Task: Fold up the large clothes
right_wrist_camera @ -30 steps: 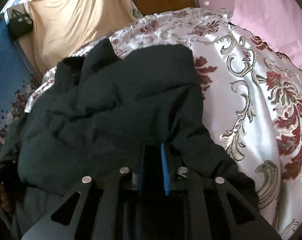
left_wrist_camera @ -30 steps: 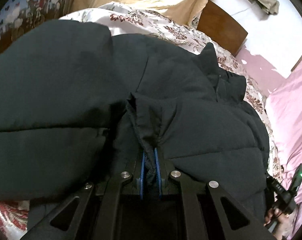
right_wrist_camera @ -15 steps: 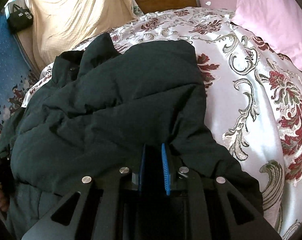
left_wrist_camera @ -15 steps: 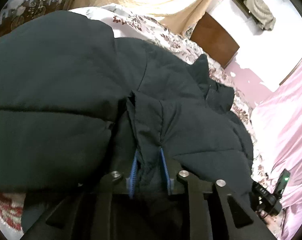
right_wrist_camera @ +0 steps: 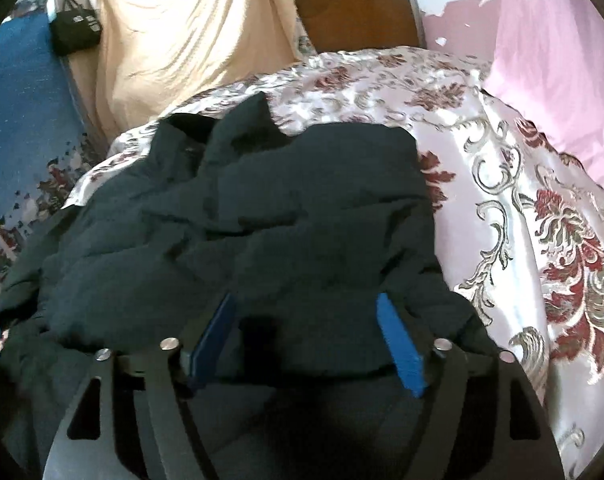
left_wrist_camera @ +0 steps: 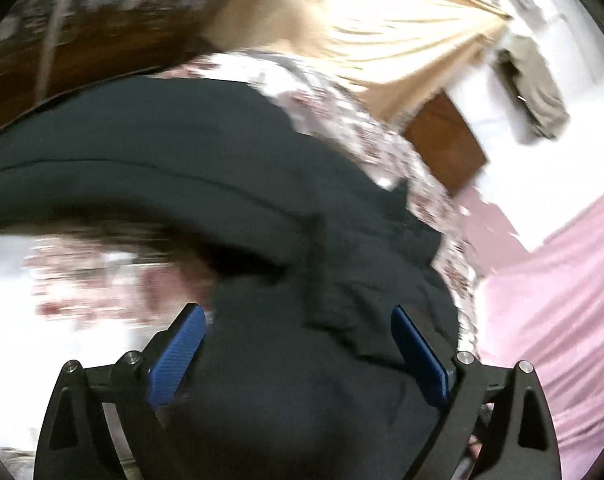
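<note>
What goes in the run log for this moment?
task: fold large clothes | left gripper: jaws opening, jacket released | right gripper: jaws opening, jacket released | jacket: bunched on bedspread

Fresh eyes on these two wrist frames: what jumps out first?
A bulky dark quilted puffer jacket lies heaped mid-frame in both views, on a shiny floral bedspread with red and silver scrollwork. Next, the blue-padded fingers: the left gripper and right gripper are both opening just over the jacket's near edge, pads off the fabric. Behind, a beige draped cloth and a pink sheet frame a brown wooden headboard.
</note>
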{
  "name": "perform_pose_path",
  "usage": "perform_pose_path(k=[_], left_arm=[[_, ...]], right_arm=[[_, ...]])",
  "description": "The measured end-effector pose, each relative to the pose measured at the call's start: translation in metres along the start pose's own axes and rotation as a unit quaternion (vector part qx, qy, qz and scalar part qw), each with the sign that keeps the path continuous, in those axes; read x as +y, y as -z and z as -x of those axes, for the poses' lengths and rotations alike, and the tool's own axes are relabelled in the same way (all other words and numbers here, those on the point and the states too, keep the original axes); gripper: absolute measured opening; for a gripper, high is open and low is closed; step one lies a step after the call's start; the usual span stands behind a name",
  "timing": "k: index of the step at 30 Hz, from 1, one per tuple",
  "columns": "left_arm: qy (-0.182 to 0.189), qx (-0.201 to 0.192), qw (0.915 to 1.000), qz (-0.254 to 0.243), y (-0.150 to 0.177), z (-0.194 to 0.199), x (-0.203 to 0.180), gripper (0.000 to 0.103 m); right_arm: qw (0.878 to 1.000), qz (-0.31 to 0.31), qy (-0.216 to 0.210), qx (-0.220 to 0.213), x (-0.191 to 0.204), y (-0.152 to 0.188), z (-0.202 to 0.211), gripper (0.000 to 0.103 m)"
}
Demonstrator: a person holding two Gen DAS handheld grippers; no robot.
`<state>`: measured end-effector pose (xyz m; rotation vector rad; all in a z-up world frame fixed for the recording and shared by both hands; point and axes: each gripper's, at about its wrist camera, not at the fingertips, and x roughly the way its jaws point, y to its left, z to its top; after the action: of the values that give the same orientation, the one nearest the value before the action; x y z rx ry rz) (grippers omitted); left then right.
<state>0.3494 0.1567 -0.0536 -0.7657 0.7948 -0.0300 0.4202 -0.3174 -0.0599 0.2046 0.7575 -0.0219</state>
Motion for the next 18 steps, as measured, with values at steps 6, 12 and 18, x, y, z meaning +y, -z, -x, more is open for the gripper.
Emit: perform_pose_path(k=[6,12,18], left_arm=[[-0.002,-0.037,0.9918,0.122,-0.013,0.029,0.077,0.094],[0.035,-0.074,0.9784,0.190,-0.034,0.025,0.115,0.094],[0.013,-0.115,0.9702,0.213,-0.045,0.013,0.147,0.094]], right_arm=[[0.998,0.052,-0.035,0.003,0.053,0.005,0.034,0.081],[0.986,0.151,-0.065,0.034,0.142,0.005,0.036,0.083],[0.974,0.217,-0.047,0.031,0.227,0.002,0.007,0.083]])
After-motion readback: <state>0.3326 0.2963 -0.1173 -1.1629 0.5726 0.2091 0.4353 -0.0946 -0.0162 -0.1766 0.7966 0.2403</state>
